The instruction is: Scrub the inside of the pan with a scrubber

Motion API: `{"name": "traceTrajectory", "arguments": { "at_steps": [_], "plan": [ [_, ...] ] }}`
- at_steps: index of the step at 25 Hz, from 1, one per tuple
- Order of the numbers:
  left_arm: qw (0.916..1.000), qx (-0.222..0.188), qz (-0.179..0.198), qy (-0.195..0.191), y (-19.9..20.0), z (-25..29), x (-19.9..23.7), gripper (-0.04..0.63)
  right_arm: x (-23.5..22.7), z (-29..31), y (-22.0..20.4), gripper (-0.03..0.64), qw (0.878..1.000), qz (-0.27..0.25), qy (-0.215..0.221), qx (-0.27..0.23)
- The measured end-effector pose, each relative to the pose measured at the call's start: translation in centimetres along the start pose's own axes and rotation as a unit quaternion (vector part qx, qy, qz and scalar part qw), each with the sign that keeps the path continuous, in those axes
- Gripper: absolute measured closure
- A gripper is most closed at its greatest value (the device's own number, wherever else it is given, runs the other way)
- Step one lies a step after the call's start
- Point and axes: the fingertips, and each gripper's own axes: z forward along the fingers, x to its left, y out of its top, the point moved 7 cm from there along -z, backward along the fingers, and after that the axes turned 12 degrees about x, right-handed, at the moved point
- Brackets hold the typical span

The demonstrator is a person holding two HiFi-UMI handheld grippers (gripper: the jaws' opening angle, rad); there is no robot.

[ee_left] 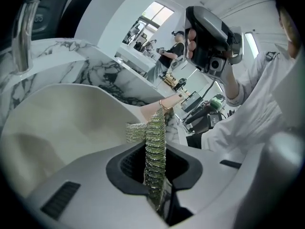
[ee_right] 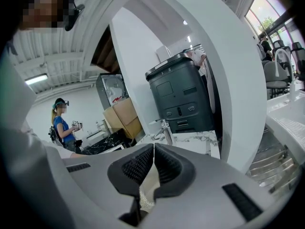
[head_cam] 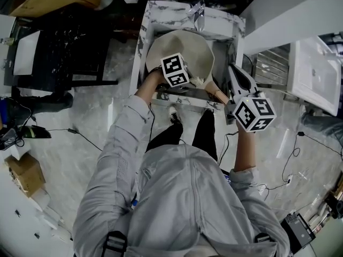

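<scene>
A strip of coarse, glinting green-gold metal mesh, the scrubber (ee_left: 155, 128), is pinched upright between the ribbed black pads of the left gripper (ee_left: 151, 152), whose jaws are pressed onto it. A folded corner of the mesh is seen sticking out sideways above the pads. This gripper is held inside the pan (ee_left: 71, 123), over its handle-side half, with the scrubber pointed along the smooth, matte cream bowl. Whether mesh and coating touch cannot be told. The pan is round and shallow with a softly curved wall, and most of its inner surface is left bare around the gripper. Its pale wooden handle (head_cam: 217, 93) is pointed toward the person. The right gripper (ee_right: 153, 147) is held in the air just beside the handle's end, outside the pan and apart from it, its jaws pressed together at the tips. A pale patch seen low in the gap behind them cannot be identified. The pan is set in a sink (head_cam: 143, 31) edged with grey-veined white marble that lies close around the pan's rim. Beyond the pan a curved chrome faucet (ee_left: 23, 32) is mounted.
</scene>
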Motion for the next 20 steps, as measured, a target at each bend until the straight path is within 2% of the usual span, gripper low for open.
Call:
{"name": "traceTrajectory", "arguments": {
  "at_steps": [7,13,20],
  "plan": [
    [0.9963,0.078,0.024,-0.027,-2.1,-0.9,-1.2,0.525,-0.1,0.7,0.0,0.581,1.0,0.002,-0.002,0.006],
    [0.9936,0.098,0.018,-0.053,-2.6,-1.7,-1.5,0.525,-0.2,1.6,0.8,0.581,1.0,-0.005,0.003,0.012],
    [0.9813,0.175,0.023,-0.076,-3.4,-1.9,-1.0,0.525,-1.5,2.3,1.5,0.581,1.0,-0.009,0.012,0.02]
  ]
}}
